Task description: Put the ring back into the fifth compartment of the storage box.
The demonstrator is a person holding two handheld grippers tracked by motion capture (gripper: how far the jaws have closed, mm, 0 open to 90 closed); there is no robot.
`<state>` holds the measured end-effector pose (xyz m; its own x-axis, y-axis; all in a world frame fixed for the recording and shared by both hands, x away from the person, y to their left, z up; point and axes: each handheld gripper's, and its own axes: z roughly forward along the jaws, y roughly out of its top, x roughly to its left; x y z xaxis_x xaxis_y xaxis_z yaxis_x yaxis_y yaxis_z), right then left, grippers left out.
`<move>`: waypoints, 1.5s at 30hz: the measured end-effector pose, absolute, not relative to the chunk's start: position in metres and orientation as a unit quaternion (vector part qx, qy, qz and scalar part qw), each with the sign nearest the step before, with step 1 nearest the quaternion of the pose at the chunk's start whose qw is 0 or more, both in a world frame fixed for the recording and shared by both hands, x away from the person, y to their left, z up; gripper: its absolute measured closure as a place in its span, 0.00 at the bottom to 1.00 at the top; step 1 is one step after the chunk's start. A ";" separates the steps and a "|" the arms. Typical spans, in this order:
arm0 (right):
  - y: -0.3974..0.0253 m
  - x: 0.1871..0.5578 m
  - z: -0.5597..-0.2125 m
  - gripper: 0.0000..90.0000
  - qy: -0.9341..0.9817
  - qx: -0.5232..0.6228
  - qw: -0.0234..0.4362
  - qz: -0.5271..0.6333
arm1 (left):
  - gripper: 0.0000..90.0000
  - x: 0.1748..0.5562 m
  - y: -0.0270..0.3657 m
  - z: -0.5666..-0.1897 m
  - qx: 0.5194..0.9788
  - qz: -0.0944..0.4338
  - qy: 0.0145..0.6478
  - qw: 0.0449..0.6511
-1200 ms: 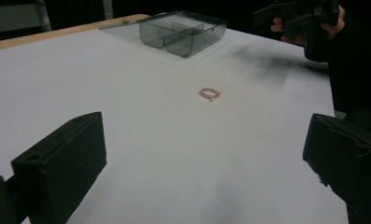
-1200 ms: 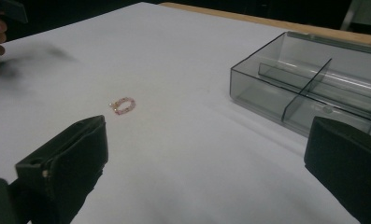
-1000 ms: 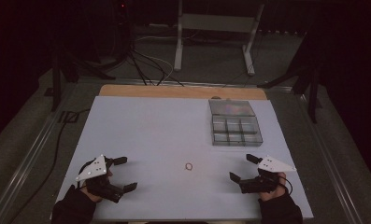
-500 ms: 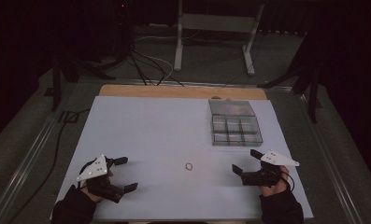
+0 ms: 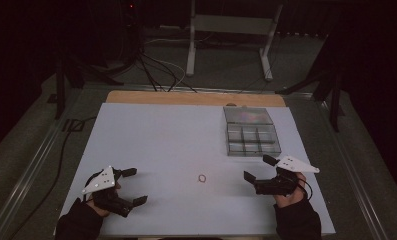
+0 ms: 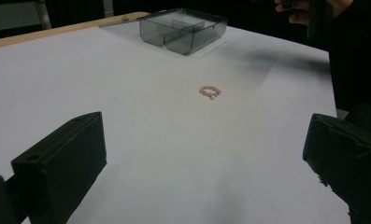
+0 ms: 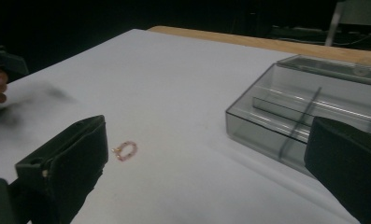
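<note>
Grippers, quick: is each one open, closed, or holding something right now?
Left gripper: open, holding nothing.
Right gripper: open, holding nothing; the ring lies on the table between them.

Surroundings beyond the work in hand, as I see them from the operator's station.

I note a white table top (image 5: 161, 145) with a bare wooden strip (image 5: 186, 98) along its far edge. A clear, smoke-tinted compartment box (image 5: 251, 131) sits on the far right part of the top, divided by inner walls into several cells; I cannot tell whether anything lies in them. Past the table, on the grey floor (image 5: 221, 65), a tangle of dark cables (image 5: 151, 67) runs left of a pale metal stand (image 5: 231, 30) with two legs. A dark cable (image 5: 61, 150) trails down the table's left side. The room behind is dark.
</note>
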<state>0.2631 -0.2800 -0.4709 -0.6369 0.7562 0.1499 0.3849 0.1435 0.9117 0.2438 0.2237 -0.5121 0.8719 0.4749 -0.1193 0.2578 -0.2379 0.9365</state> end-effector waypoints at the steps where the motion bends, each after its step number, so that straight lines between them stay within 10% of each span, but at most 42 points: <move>1: -0.278 0.264 -0.470 0.00 0.735 0.387 0.173 0.528 | 0.01 0.244 0.224 -0.512 0.782 0.095 0.234 0.570; 45: -0.196 0.285 -0.476 0.00 0.787 0.312 0.091 0.525 | 0.01 0.243 0.223 -0.513 0.782 0.097 0.234 0.569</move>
